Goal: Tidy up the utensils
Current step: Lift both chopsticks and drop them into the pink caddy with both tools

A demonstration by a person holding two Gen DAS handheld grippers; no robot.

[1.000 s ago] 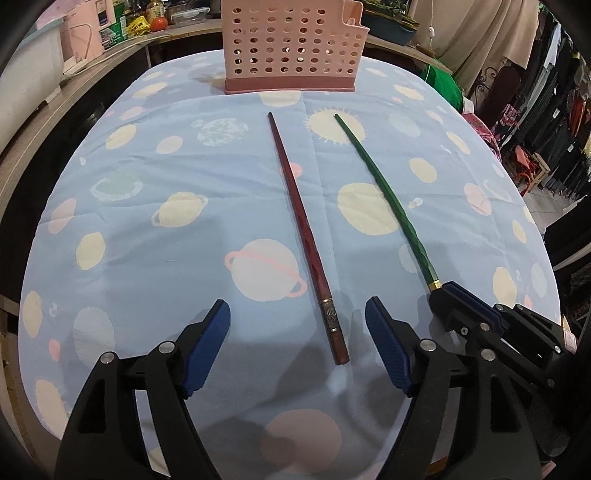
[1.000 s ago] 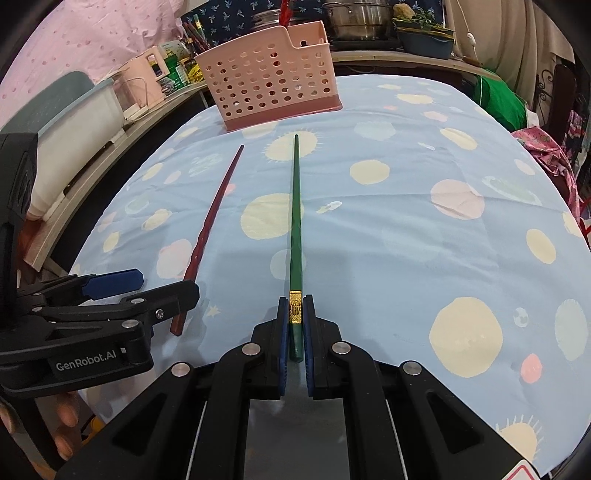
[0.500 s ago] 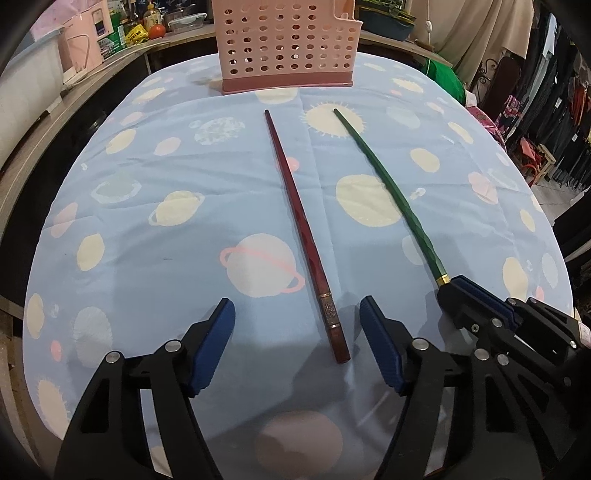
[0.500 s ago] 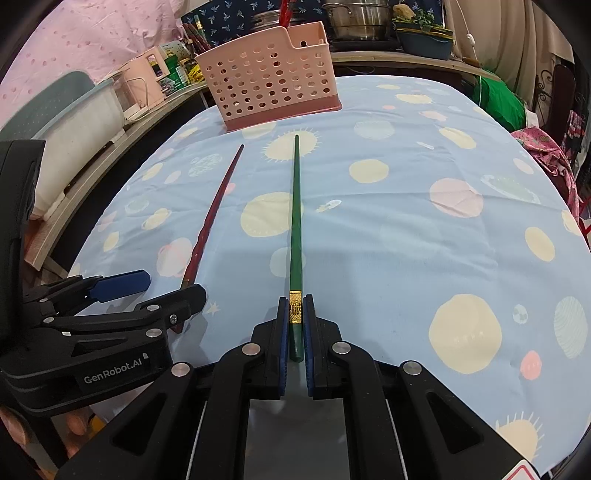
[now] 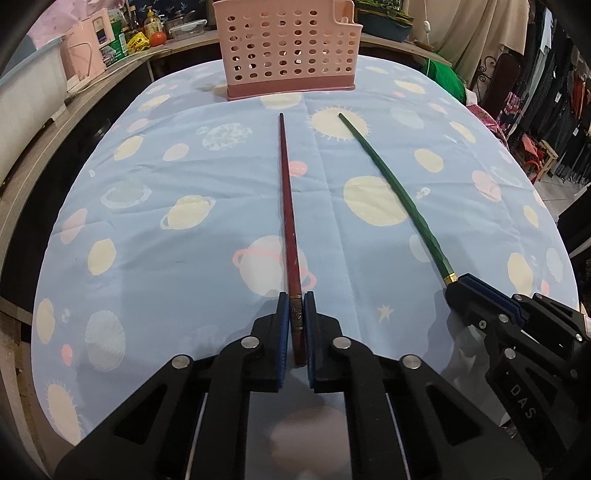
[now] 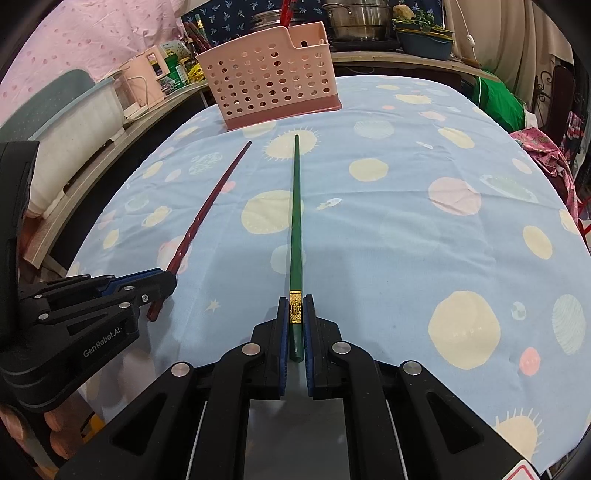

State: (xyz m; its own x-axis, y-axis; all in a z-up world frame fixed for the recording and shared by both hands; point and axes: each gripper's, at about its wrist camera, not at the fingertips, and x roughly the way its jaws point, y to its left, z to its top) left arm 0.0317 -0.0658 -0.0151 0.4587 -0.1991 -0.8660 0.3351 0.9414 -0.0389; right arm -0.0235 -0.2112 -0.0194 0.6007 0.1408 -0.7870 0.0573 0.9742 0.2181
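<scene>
A long dark red chopstick (image 5: pixel 287 206) lies on the blue planet-print cloth, pointing at the pink perforated basket (image 5: pixel 286 48) at the far edge. My left gripper (image 5: pixel 296 321) is shut on its thick near end. A long green chopstick (image 6: pixel 296 218) with a gold band lies parallel to the right of it. My right gripper (image 6: pixel 295 321) is shut on its near end. In the right wrist view the left gripper (image 6: pixel 162 284) and red chopstick (image 6: pixel 210 206) show at the left, and the basket (image 6: pixel 273 88) stands beyond. The green chopstick (image 5: pixel 395 195) also shows in the left wrist view.
The cloth-covered table (image 5: pixel 155 240) is round, with its edge close on both sides. A wooden counter (image 5: pixel 74 110) with boxes and bottles runs along the left. A green bag (image 6: pixel 498 99) and clothes racks stand at the right. Pots (image 6: pixel 354 18) sit behind the basket.
My left gripper has moved forward and closed on the red chopstick's near end; it was open around it before. The right gripper has stayed shut on the green chopstick.
</scene>
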